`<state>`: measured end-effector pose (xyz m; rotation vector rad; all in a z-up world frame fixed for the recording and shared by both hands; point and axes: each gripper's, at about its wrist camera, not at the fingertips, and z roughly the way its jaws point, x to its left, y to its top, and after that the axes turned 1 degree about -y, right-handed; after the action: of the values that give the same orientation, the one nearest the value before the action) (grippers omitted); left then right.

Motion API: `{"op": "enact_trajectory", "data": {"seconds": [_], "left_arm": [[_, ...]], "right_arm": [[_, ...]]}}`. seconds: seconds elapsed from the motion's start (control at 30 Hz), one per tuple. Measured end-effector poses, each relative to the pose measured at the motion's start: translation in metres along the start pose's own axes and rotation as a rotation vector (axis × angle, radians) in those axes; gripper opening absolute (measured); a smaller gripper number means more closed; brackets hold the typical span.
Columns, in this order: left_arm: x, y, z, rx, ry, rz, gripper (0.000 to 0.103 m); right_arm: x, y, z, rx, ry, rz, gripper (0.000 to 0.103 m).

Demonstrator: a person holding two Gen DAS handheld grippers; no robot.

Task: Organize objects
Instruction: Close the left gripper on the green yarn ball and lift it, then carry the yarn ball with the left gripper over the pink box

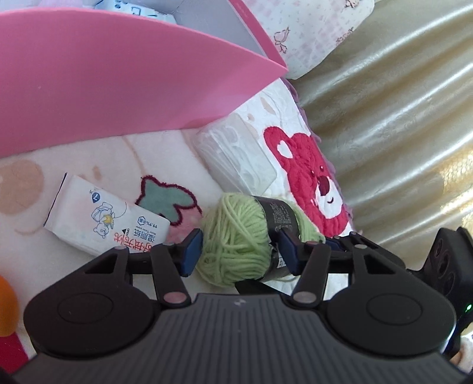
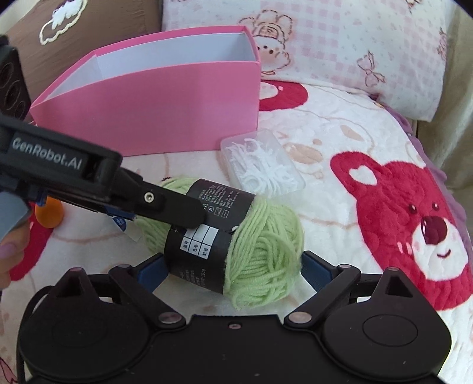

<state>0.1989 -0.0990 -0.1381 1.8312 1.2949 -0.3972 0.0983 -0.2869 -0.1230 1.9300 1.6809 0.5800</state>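
Two hand-held grippers straddle the light, squashy green yarn skein [image 2: 236,236] on the bed blanket [image 2: 340,124]: the left hand-held gripper [image 1: 241,254] pinches its wool, the right hand-held gripper [image 2: 233,268] gapes; the stiffer black paper band [image 2: 204,224] looks the surest hold.

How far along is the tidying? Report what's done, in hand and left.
Done: a printed packet seems to lie in the pink box. In hand: the left hand-held gripper clamps the green yarn ball; the right hand-held gripper straddles it, open. Left on the blanket: wipes pack, clear case, orange item.
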Motion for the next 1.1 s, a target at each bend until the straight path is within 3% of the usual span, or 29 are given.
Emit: {"op": "enact_trajectory", "data": {"seconds": [0.23,0.77,1.1], "left_arm": [[-0.02,-0.001,-0.008,0.041,0.017,0.058,0.049],[-0.054,0.0,-0.05,0.132,0.083,0.051,0.049],[-0.072,0.009,-0.084,0.15,0.099,0.074,0.049]], "right_arm": [[0.003,-0.004,-0.012,-0.001,0.035,-0.007,0.086],[0.022,0.009,-0.056,-0.018,0.141,-0.076,0.087],[0.042,0.022,-0.087,-0.04,0.13,-0.164,0.087]]}}
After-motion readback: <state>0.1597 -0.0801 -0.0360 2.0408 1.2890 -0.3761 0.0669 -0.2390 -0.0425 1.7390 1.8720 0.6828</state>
